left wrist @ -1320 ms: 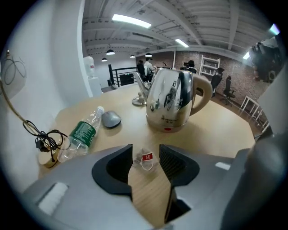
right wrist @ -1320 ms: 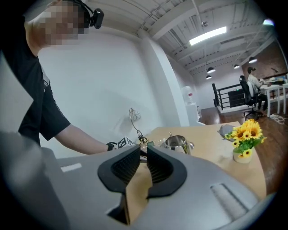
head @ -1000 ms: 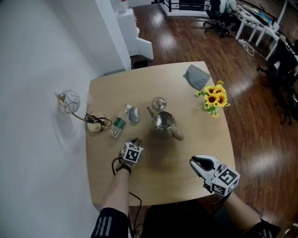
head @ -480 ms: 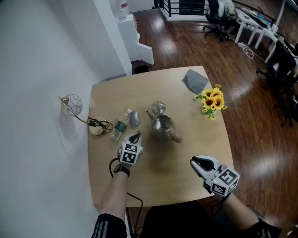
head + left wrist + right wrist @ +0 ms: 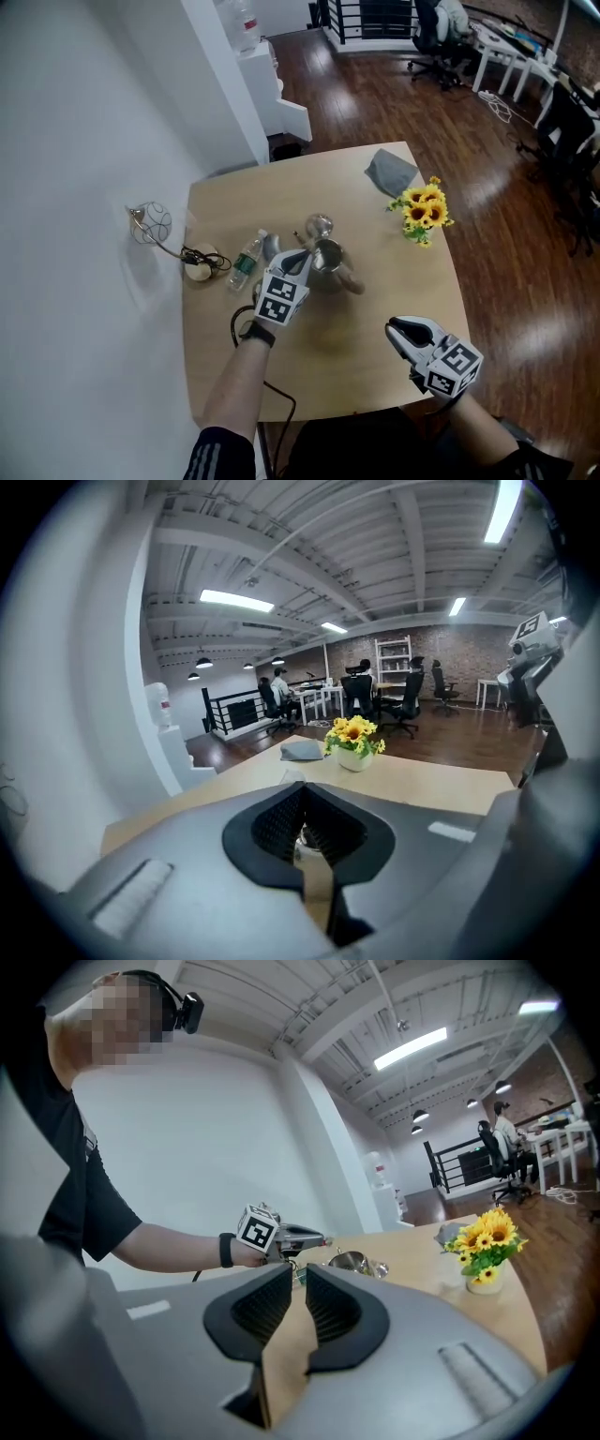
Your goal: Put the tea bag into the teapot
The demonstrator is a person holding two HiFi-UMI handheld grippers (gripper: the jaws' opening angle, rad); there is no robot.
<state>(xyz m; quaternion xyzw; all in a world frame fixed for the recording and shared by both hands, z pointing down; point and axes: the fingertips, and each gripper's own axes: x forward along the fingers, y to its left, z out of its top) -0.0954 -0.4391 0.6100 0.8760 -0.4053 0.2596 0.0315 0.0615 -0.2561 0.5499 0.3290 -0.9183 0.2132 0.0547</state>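
Observation:
The steel teapot (image 5: 328, 255) stands open in the middle of the wooden table (image 5: 375, 291), and its lid (image 5: 320, 225) lies just behind it. My left gripper (image 5: 302, 258) hovers at the pot's left rim, lifted off the table, jaws shut. In the left gripper view a small pale piece (image 5: 303, 841) shows pinched between the pads; it looks like the tea bag, and most of it is hidden. The right gripper view shows the left gripper (image 5: 319, 1238) beside the teapot (image 5: 352, 1262). My right gripper (image 5: 396, 328) rests low at the front right, narrowly open and holding nothing.
A plastic bottle (image 5: 246, 260) and a small grey object (image 5: 271, 247) lie left of the pot. Sunflowers in a vase (image 5: 419, 208) and a grey cloth (image 5: 389, 172) occupy the far right. A wire-ball lamp (image 5: 150, 223) with its cable hangs off the left edge.
The left gripper closed down at the table surface, then rose and moved forward and right, up to the teapot's left rim. The right gripper stayed where it was.

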